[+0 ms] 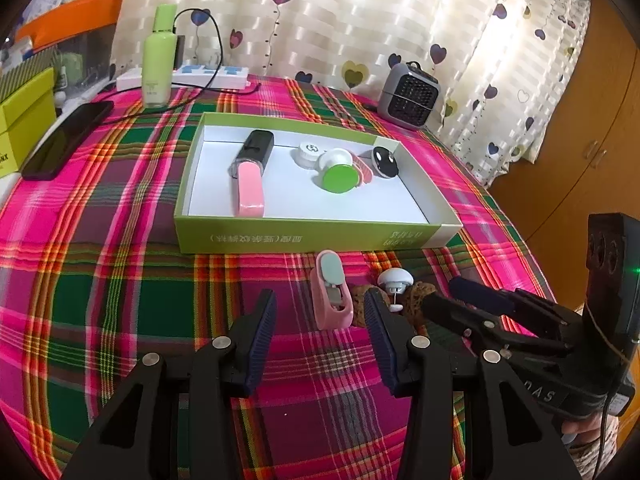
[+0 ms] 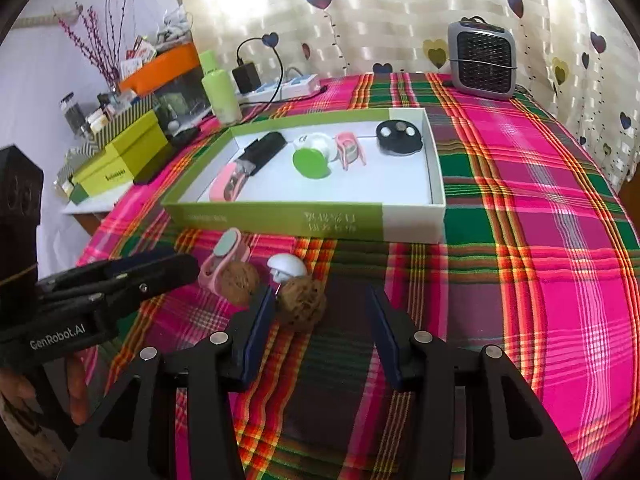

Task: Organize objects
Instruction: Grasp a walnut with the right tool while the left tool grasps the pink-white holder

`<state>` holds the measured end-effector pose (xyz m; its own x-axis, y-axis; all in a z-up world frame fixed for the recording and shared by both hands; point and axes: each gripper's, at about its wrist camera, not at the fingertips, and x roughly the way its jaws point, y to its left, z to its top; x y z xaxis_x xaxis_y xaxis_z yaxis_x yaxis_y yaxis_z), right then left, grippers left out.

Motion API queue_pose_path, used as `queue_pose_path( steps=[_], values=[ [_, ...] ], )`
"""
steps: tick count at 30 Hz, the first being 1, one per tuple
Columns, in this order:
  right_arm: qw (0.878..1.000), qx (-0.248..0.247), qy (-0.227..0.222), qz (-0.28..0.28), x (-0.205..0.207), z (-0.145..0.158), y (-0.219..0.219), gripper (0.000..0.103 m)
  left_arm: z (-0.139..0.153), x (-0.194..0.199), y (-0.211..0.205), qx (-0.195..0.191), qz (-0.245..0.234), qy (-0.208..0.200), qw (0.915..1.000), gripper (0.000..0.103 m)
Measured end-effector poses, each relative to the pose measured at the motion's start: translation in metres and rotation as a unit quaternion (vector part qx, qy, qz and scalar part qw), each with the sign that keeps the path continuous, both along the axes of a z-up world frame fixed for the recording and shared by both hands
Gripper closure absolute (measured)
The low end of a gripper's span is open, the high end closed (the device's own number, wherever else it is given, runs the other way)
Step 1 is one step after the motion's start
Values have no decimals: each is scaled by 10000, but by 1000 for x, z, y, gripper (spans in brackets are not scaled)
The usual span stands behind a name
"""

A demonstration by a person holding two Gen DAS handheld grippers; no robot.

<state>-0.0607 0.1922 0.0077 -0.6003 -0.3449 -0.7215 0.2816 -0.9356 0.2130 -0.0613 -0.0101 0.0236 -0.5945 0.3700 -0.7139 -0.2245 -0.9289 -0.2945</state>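
Both jaws released, gripping nothing. Walnuts [image 2: 301, 304], pink clip [image 1: 331, 290] and white knob [image 2: 286, 267] crowd together just in front of the green tray [image 1: 280, 236]. Right gripper [image 2: 320, 312] closing on one walnut may knock its neighbours rolling; left gripper [image 1: 320, 312] hovers near the clip.

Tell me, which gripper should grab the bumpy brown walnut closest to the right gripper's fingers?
Probably the right gripper. Its open jaws point almost straight at that walnut, which sits just ahead near its left finger. The left gripper faces the pink clip instead.
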Motion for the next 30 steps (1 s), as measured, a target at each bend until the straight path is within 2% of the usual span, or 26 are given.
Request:
queue_pose_path(
  steps=[13, 20, 30],
  values=[
    [9998, 93, -184, 46, -6, -9, -5, 56, -5, -13, 11, -96, -124, -85, 9998, 59],
    [9998, 86, -144, 79, -5, -8, -3, 73, -7, -21, 10, -108, -100, -118, 9998, 59],
    [9998, 152, -112, -26, -3, -6, 2, 73, -9, -27, 6, -204, 42, -183, 9996, 59]
  ],
)
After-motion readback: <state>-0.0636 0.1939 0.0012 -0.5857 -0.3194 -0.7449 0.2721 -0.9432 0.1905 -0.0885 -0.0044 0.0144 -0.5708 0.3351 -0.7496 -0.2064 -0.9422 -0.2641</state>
